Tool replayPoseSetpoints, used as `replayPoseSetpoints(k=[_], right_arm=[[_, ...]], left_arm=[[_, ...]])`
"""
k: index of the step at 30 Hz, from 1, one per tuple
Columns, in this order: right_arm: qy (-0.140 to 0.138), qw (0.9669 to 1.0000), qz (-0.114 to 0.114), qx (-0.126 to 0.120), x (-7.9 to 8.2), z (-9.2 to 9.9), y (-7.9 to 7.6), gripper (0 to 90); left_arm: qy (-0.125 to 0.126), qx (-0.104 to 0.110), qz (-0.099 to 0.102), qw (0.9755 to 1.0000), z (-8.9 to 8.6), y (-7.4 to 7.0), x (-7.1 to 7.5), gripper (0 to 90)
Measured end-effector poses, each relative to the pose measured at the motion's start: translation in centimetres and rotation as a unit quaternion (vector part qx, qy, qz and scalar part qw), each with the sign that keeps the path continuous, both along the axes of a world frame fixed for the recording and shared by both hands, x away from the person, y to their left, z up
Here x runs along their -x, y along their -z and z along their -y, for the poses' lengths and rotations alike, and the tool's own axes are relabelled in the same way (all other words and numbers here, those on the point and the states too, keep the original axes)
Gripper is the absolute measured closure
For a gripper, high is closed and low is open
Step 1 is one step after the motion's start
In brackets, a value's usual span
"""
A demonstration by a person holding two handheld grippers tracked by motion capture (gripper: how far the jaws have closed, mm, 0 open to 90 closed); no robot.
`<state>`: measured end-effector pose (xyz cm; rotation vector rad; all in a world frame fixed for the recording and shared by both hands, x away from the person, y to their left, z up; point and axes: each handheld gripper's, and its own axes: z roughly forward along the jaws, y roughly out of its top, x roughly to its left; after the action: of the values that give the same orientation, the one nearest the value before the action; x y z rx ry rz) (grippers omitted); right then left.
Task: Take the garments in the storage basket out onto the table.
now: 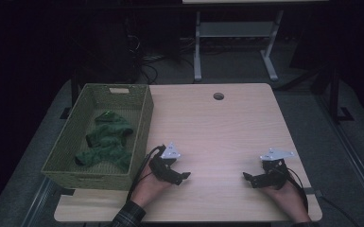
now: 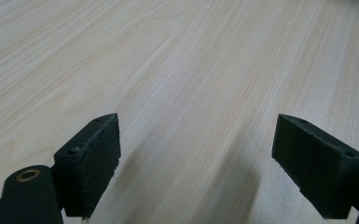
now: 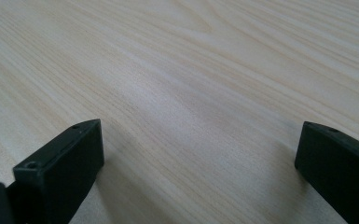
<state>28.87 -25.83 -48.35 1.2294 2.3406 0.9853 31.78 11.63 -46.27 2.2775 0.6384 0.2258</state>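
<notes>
1. Green cloth (image 1: 105,141), crumpled in a heap on the floor of the woven basket (image 1: 144,124), up and to the left of the left claw (image 1: 178,175); apart from that claw, with the basket's near side wall in between.
2. Left claw resting low over bare counter (image 1: 227,127), just beside the basket's right wall; jaws spread wide in the left gripper view, nothing but pale wood grain between the pads (image 2: 93,163).
3. Right claw (image 1: 250,178) well apart from the cloth, low over the counter's near right part; jaws likewise wide apart and empty in the right gripper view, pads (image 3: 65,163) flanking plain wood.
4. Likely handling of the cloth: soft, light, limp (no stiffness to speak of), prone to drape and trail once lifted, not fragile, unlikely to slip from rubbery pads.
5. Best hold, by judgement: a raised fold or bunched ridge near the top of the heap, pinched from above; a flat edge would probably give too little to bite.
6. Possible snag: fabric catching on the basket's weave while coming out.
</notes>
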Motion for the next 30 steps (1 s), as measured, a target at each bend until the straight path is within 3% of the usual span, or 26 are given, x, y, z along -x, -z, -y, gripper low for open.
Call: replayPoseSetpoints(k=[3,10,15,20,23,26,30], right_arm=[[0.000,1.0000,0.000,0.000,0.0,0.0,0.0,0.8],[0.000,1.0000,0.000,0.000,0.0,0.0,0.0,0.7],[0.000,1.0000,0.000,0.000,0.0,0.0,0.0,0.7],[0.000,1.0000,0.000,0.000,0.0,0.0,0.0,0.7],[0.000,1.0000,0.000,0.000,0.0,0.0,0.0,0.7],[0.000,1.0000,0.000,0.000,0.0,0.0,0.0,0.7],[-0.001,1.0000,0.001,0.000,0.0,0.0,0.0,0.7]], left_arm=[[-0.001,0.008,-0.002,1.0000,-0.1,-0.4,0.0,14.5],[0.002,-0.001,0.003,1.0000,0.0,-1.7,0.2,14.6],[0.002,0.015,-0.003,0.9999,-0.2,-2.2,0.1,14.5],[0.008,0.005,0.003,0.9999,-0.1,-2.8,0.3,14.5],[0.008,0.014,0.001,0.9999,-0.1,-3.3,0.3,14.5],[0.014,0.002,0.008,0.9999,0.0,-3.9,0.4,14.5],[0.016,0.008,0.006,0.9998,-0.1,-4.6,0.4,14.5]])
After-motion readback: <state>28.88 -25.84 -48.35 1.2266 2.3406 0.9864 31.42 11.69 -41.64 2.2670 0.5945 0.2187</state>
